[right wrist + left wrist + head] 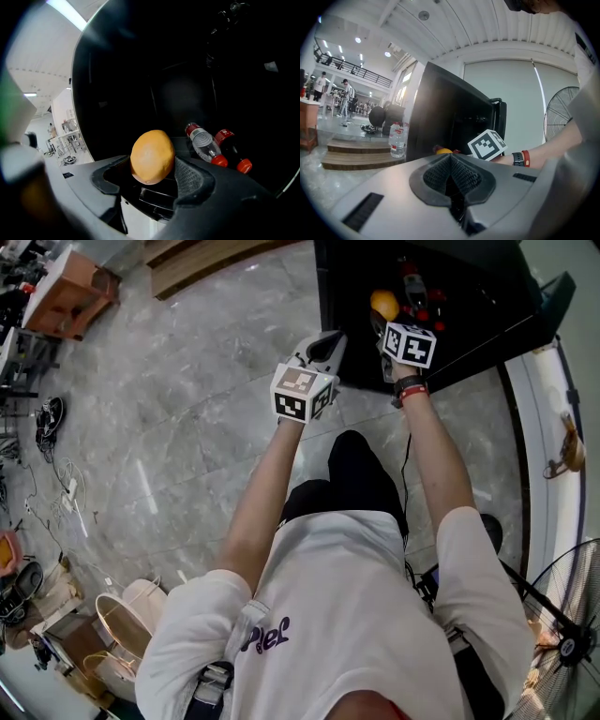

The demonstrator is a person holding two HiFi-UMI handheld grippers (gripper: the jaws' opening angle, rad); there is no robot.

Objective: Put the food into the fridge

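Fridge (469, 329) open, interior black, walls and shelf edges hard to make out. Right gripper (152, 169) in opening, jaws pinching fruit (152, 156): oval, long axis near upright, top leaning slightly right. Two bottles (206, 145) lying on shelf beyond, red caps toward gripper, free shelf to their left. Left gripper (451, 177) outside fridge, jaws pressed together on nothing.

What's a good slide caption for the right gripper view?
Right gripper holding an orange before the dark fridge interior, where a clear bottle and a dark bottle lie.
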